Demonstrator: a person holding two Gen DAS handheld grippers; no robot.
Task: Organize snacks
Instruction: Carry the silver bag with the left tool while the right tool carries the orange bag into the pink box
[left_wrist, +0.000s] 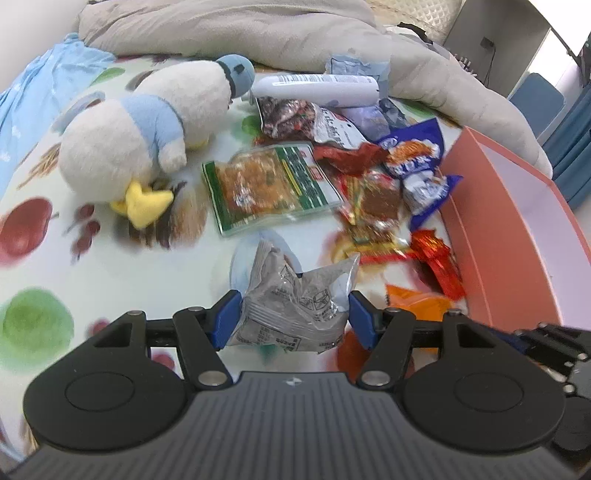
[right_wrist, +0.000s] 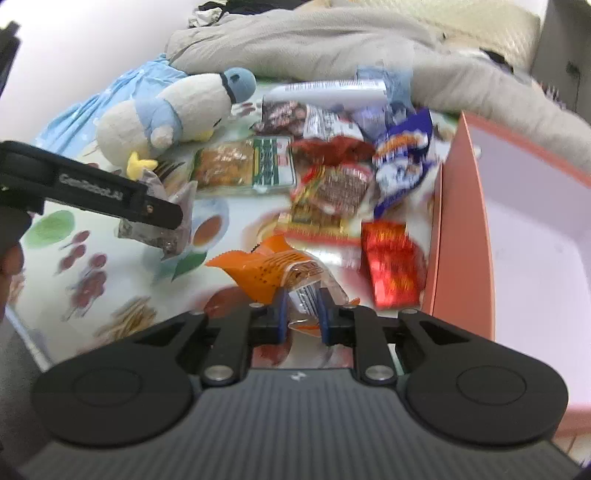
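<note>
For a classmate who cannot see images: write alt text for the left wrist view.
The left gripper grips a crumpled silver snack packet above a fruit-print cloth. Beyond lie a heap of snack packets beside an open pink box, and a plush duck at left.

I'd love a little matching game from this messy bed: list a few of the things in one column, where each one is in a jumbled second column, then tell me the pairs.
Things:
1. silver packet
2. orange packet
3. stuffed duck
4. pink box

Places:
A. at the right edge of the snack pile, open
B. clamped in the right gripper
C. lying on the fruit-print sheet, left of the snacks
D. clamped in the left gripper

Pairs: 1-D, 2-B, 3-C, 4-A
</note>
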